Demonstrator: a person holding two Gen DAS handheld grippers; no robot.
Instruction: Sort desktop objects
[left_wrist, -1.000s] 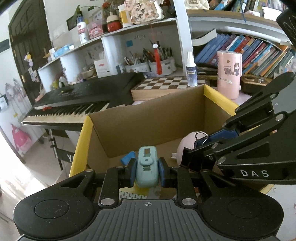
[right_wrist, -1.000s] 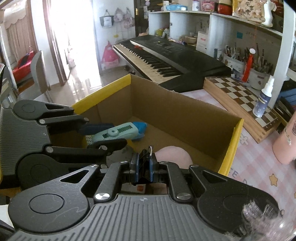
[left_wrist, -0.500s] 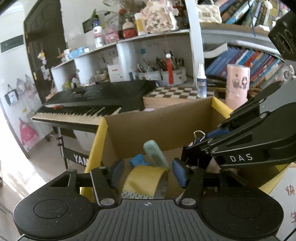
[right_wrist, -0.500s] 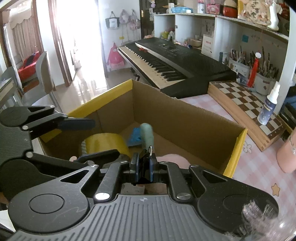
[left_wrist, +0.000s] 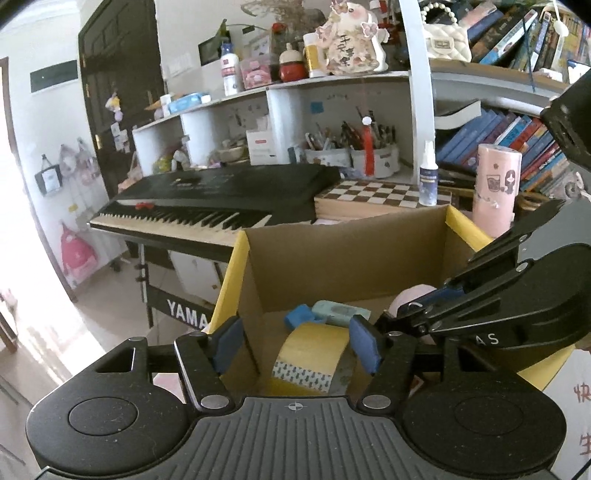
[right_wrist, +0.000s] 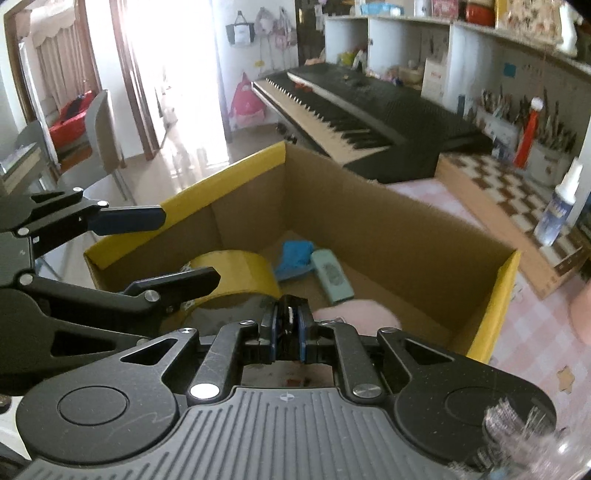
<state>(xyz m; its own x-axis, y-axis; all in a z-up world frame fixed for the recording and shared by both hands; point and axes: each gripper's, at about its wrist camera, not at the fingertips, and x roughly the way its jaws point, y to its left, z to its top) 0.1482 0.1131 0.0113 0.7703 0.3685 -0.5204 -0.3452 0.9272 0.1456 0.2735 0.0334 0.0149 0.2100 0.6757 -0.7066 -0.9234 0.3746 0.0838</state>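
Left gripper: jaws opening, nothing btwn the pads; it hangs over the near end of the cardboard box. Right gripper: jaws pinched almost fully together on a small dark clip-like item; too little shows to say what it is exactly. It sits above the box's near side, beside the left gripper.

Box contents:
- Mint-green correction-tape-type dispenser, lying flat on the box floor, touching a blue soft-looking piece.
- Yellow tape roll, standing on edge, nearest the left gripper.
- Pink rounded object, partly hidden by the right gripper.

Handling, judged:
- Dispenser: light, rigid plastic shell, smooth, prob. a bit slippery. Best taken across the narrow sides at mid-length.
- Tape roll: light, stiff ring; may roll if nudged. Take across the band's width.
- Clip item: small, thin, hard; only a firm pinch will keep it, and it could twist out.
- Pink object: looks soft; cannot confirm.

Box walls upright, yellow tape along the rim; it stands on a pink checked table, close to a chessboard.
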